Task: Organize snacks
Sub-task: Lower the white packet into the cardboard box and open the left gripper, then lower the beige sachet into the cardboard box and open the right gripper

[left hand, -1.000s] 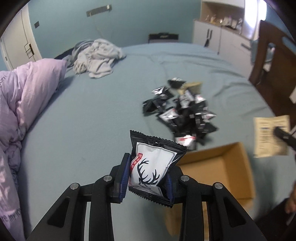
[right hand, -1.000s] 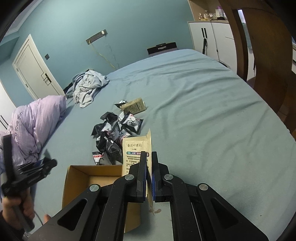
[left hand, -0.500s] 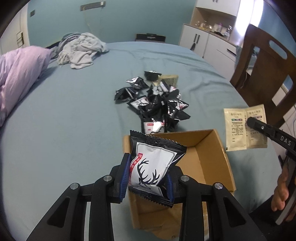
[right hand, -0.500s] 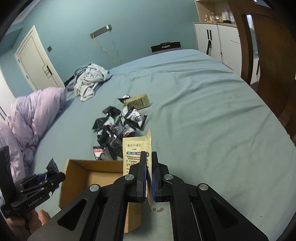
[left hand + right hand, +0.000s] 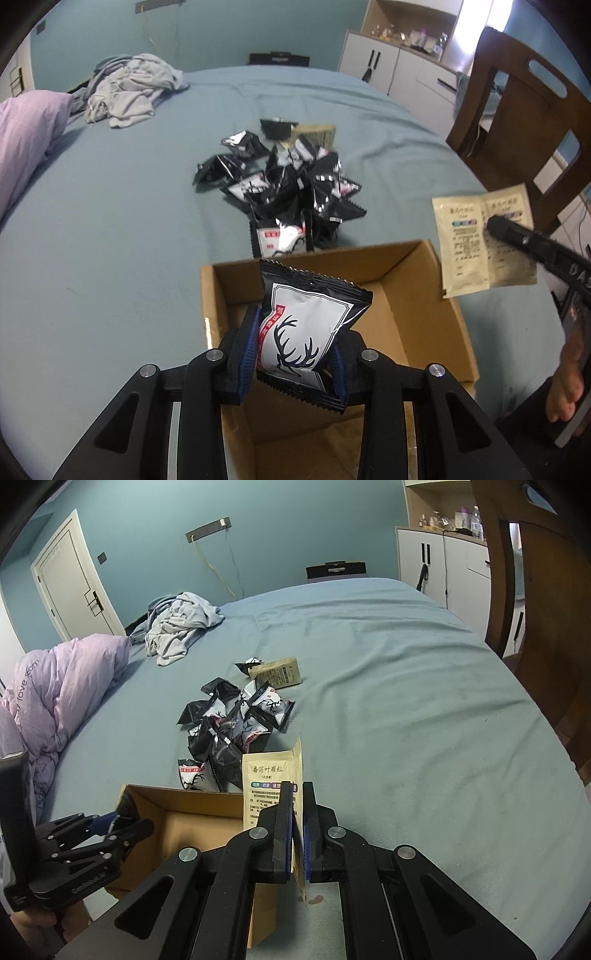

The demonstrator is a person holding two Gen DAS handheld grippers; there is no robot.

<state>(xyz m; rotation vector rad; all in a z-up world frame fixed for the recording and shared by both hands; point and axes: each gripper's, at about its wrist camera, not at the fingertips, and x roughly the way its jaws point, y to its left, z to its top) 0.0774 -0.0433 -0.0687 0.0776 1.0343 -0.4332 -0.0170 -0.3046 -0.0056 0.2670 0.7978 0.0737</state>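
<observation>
- Over the open cardboard box (image 5: 421, 291), the left gripper (image 5: 293, 358) has its jaws clamped on a black-and-white snack packet (image 5: 304, 332).
- That packet stands nearly upright, long axis running from the jaws up and away, its serrated top seam tilted a little to the right; its white face with a dark antler drawing and a strip of red characters is turned to the left wrist camera.
- Beside the box's right wall, the right gripper (image 5: 298, 814) has its jaws shut tight on a beige sachet (image 5: 271, 779).
- The sachet hangs upright, long axis vertical, top edge up, folded along its middle; its printed face shows the heading 番泻叶颗粒 over small coloured tags and lines too small to read.
- Just beyond the box's far wall, a pile of black snack packets (image 5: 291, 181) lies on the blue bed (image 5: 406, 701), pointing every way; another beige sachet (image 5: 279, 674) lies at the pile's far edge.
- White letters "DAS" show on the right gripper's arm, and "love story" on the lilac duvet (image 5: 62, 686).
</observation>
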